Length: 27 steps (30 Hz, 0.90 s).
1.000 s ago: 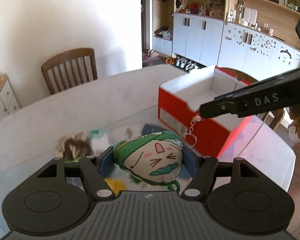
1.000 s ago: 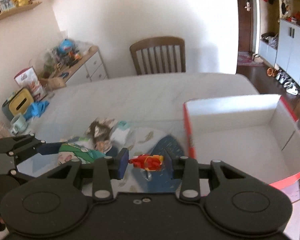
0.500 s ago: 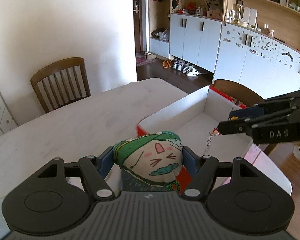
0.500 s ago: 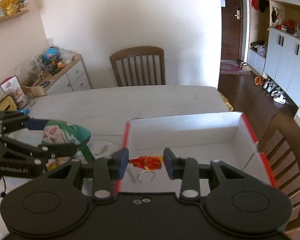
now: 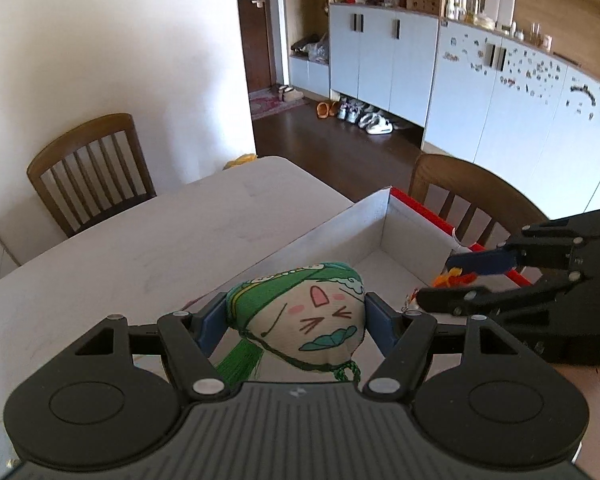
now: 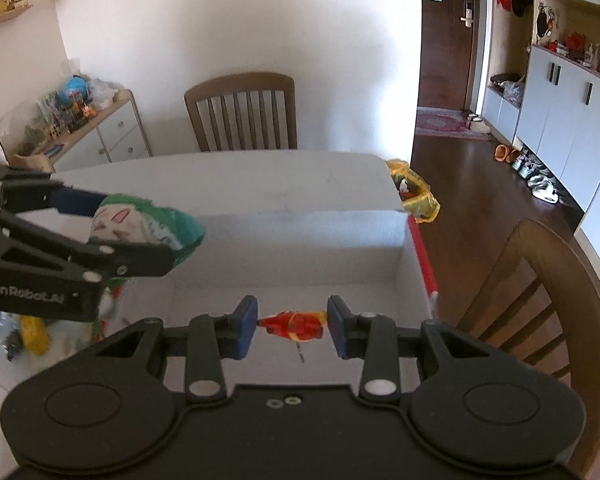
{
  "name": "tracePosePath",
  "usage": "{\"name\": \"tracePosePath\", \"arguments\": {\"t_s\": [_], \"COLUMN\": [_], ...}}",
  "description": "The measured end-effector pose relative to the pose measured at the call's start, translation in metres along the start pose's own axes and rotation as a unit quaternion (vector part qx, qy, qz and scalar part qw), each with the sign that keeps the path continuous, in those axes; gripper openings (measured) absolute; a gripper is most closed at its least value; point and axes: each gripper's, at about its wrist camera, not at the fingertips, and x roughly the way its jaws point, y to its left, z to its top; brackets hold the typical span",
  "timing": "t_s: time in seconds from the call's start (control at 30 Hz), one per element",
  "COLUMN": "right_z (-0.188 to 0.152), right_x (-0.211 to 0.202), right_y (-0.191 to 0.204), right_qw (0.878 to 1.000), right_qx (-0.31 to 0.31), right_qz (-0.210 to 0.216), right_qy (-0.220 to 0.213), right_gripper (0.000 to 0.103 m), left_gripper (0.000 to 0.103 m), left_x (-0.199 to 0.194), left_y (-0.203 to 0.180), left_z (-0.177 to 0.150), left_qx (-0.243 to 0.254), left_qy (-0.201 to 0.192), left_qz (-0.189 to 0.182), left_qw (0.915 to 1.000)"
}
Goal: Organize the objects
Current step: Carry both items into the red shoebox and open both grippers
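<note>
White box [image 6: 284, 240] interior; keychain [image 6: 296, 324] ring mostly hidden below tool.

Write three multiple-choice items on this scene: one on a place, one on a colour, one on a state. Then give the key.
1. Where is the right hand-held gripper?
A. above the open box
B. over the chair
C. under the table

2. What colour is the cap on the plush toy?
A. purple
B. green
C. black

3. What is the left hand-held gripper doing?
A. standing open and empty
B. clamping the plush toy
C. gripping the box wall

Key: 1 A, box floor shows under its fingers; 2 B, green cloth tops the face; 3 B, both pads press the toy's sides.
</note>
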Motion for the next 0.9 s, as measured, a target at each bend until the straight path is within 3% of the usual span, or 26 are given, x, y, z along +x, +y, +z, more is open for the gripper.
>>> {"name": "tracePosePath", "arguments": {"t_s": [0.43,0.9], "right_z": [-0.019,-0.035], "right_x": [0.049,0.067], "right_y": [-0.014,-0.009], "right_qw": [0.998,0.987], "right_qx": [-0.053,-0.088], "right_qz": [0.01,0.032], "right_qy": [0.044,0.131], "right_gripper": [0.036,0.037], "left_gripper": [0.072,0.073], "left_x": [0.098,0.141], "left_y": [-0.024,-0.037], "left_z": [0.002,-0.021], "left_qx": [-0.003,0.003], "left_qy": [0.062,0.153], "left_qz": [0.018,-0.003], "left_qw": [0.9979,0.9883]}}
